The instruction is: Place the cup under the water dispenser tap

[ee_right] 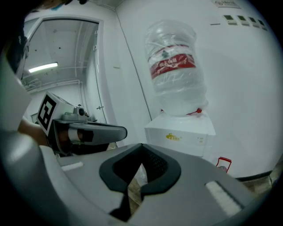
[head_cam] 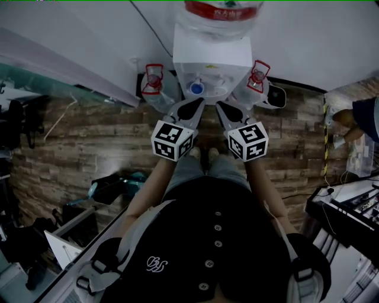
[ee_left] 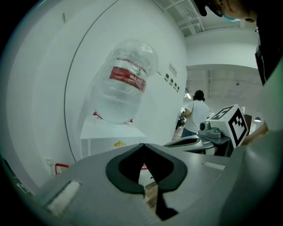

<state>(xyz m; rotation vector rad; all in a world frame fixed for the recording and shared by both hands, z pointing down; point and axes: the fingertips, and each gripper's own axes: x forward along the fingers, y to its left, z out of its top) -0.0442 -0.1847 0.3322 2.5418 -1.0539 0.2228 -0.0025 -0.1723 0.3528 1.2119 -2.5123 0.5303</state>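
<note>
The white water dispenser (head_cam: pixel 210 56) stands against the wall with a large clear bottle (head_cam: pixel 220 12) on top and a blue tap (head_cam: pixel 196 89) on its front. It also shows in the left gripper view (ee_left: pixel 112 139) and the right gripper view (ee_right: pixel 181 132). My left gripper (head_cam: pixel 198 102) and right gripper (head_cam: pixel 220 105) point at the dispenser side by side, just short of the taps. Each one's jaw tips meet in its own view, the left gripper (ee_left: pixel 143 145) and the right gripper (ee_right: pixel 141 145), with nothing between them. I cannot make out a cup for certain.
Red-framed clear objects (head_cam: pixel 153 78) (head_cam: pixel 258 74) flank the dispenser. Dark bags (head_cam: pixel 112 186) lie on the wood-pattern floor to the left. A desk with equipment (head_cam: pixel 349 207) stands at the right, with a person's arm (head_cam: pixel 355 118) beyond it. Another person (ee_left: pixel 196 110) stands far off.
</note>
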